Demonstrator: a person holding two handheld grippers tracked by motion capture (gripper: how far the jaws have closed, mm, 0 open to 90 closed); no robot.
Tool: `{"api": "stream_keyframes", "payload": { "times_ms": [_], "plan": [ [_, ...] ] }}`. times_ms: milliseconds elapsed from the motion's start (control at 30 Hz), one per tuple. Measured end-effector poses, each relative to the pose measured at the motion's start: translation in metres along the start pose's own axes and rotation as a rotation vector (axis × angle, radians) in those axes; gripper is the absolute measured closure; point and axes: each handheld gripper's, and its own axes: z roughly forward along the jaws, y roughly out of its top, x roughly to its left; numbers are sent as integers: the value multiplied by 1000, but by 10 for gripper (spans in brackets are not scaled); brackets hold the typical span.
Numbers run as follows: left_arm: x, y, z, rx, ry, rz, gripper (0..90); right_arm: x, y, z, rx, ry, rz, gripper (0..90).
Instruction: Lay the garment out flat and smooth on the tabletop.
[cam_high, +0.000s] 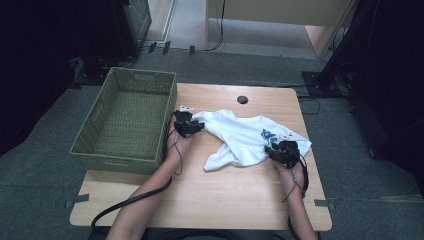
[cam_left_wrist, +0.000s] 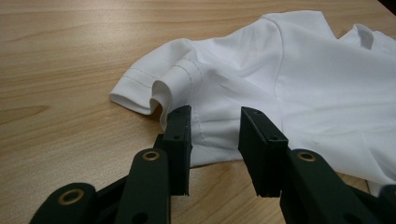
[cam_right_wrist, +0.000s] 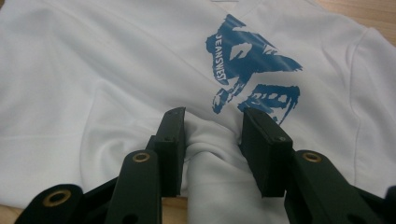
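Plainly a white T-shirt (cam_high: 245, 137), crumpled and spread across the right half of the desk (cam_high: 200, 200), reaching from near the middle to the right edge. Blue brush-stroke print (cam_right_wrist: 254, 70) on the chest, with small lettering inside it, seen close in the right gripper view.

Left gripper (cam_high: 189, 125) at the shirt's left end, close beside the right wall of the green woven basket (cam_high: 125, 150) that sits on the desk's left side and overhangs the far left corner. Jaws parted, with a sleeve (cam_left_wrist: 154, 84) lying flat on the wood just ahead of them and the shirt's hem edge passing between the tips. No pad pressing on cloth in the left gripper view: released, not grasping.

Right gripper (cam_high: 284, 152) at the shirt's right end, near the right edge of the desk. Jaws set apart with a raised fold of white cloth (cam_right_wrist: 210, 154) bunched up between them, just below the print. Cloth against the inner face of the left pad; on the other side, contact hard to judge, so grip not certain.

Round dark grommet (cam_high: 242, 99) near the far edge of the desk, apart from the shirt. Black cable (cam_high: 130, 202) trailing from the left gripper toward the near edge.
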Motion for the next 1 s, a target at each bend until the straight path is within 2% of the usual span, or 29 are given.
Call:
{"api": "stream_keyframes", "payload": {
  "times_ms": [100,167,267,333,467,700,1000],
  "plan": [
    [-4,0,-5,-13,-37,-28,641,2,1,-3,-14,12,5,606],
    [-12,-2,-9,-20,-64,-10,635,4,2,-7,-27,25,4,605],
    [-26,-6,-14,-10,-99,41,616,7,2,-13,-36,27,-2,602],
    [-30,-9,-16,-8,-124,43,607,9,2,-15,-37,30,-7,598],
    [-34,-15,-19,2,-150,45,600,11,0,-17,-32,30,-14,594],
    [-43,-22,-25,3,-197,75,613,14,-4,-20,-29,28,-24,585],
    [-58,-35,-17,25,-265,92,635,16,-4,-15,-26,26,-28,584]
  ]
}}
